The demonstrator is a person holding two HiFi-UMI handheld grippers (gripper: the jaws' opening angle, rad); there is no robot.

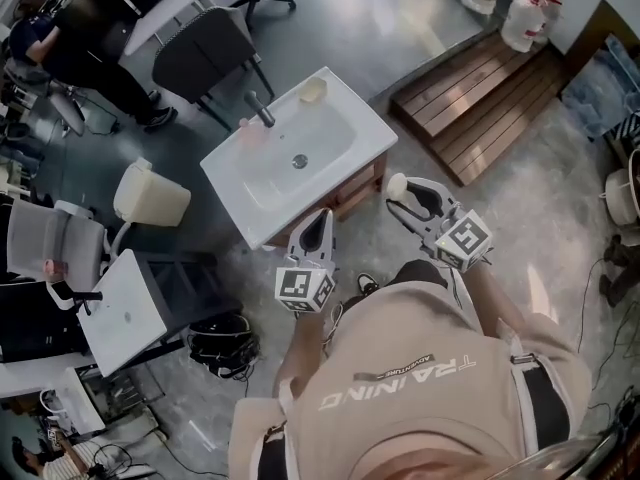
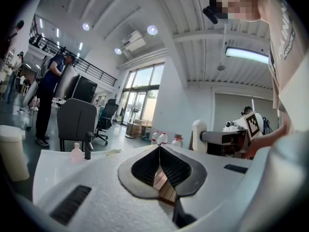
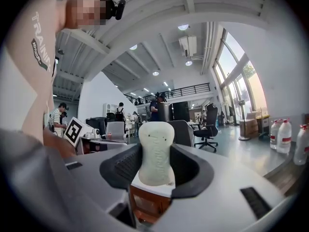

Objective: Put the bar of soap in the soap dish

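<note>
Open lab-office: swivel chairs point(image 1: 205, 53), white desks point(image 1: 125, 313), water jugs point(image 1: 525, 18), freestanding washbasin point(image 1: 352, 118) on concrete floor point(image 1: 400, 28).

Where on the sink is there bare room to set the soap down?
Bare: the basin round the drain, and the sink's near rim. Crowded: the back edge, with bottle, faucet and dish.

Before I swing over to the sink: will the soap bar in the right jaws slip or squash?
Probably stiff: the bar of soap stands straight in the right gripper without sagging or denting. Its textured surface looks dry, so slipping seems unlikely. Its top protrudes beyond the jaws, so a fast swing might pivot it.
</note>
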